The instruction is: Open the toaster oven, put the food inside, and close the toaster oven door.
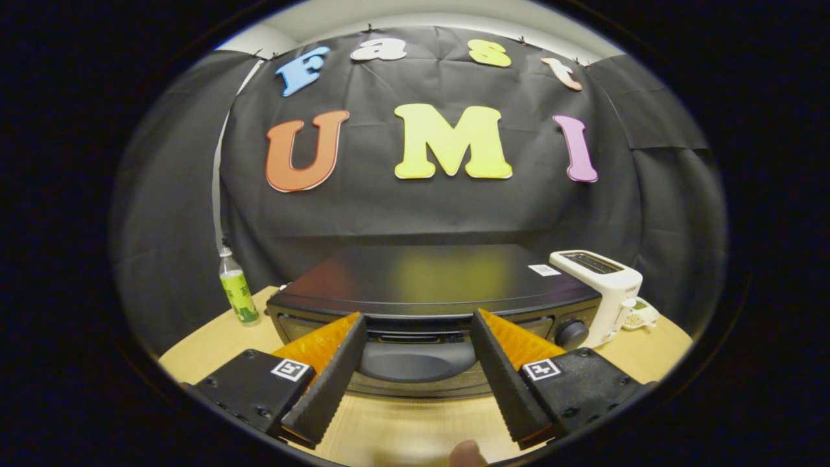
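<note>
A black toaster oven (428, 279) stands on the wooden table (214, 344), just ahead of my fingers, seen slightly from above. Its door is up and closed, and the door's handle (415, 360) sits between my two fingertips at the oven's front. My gripper (418, 318) is open, one finger on each side of the handle, and I cannot tell whether either touches it. A round knob (572, 334) is at the oven's right front. No food can be made out.
A white pop-up toaster (600, 288) stands right beside the oven's right side. A bottle with a green label (237, 292) stands at the table's back left by the cloth wall. A fingertip (468, 454) shows below the fingers, near the table's front edge.
</note>
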The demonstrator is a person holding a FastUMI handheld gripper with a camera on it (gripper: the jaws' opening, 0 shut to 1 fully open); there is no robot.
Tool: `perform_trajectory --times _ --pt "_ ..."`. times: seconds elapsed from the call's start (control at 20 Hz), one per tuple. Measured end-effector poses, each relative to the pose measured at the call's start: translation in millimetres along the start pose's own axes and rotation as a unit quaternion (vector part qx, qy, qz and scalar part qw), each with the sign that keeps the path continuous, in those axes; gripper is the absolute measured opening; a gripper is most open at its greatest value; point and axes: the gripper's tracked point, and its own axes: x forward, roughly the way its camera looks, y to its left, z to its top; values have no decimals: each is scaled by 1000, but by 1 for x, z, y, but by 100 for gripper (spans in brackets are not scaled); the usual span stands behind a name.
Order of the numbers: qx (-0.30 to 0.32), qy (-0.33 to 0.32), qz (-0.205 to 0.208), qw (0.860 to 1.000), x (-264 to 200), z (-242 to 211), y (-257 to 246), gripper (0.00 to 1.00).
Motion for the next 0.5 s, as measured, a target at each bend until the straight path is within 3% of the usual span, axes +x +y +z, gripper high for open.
perform_trajectory --times 0.5 --pt "6 81 7 997 -77 -71 0 100"
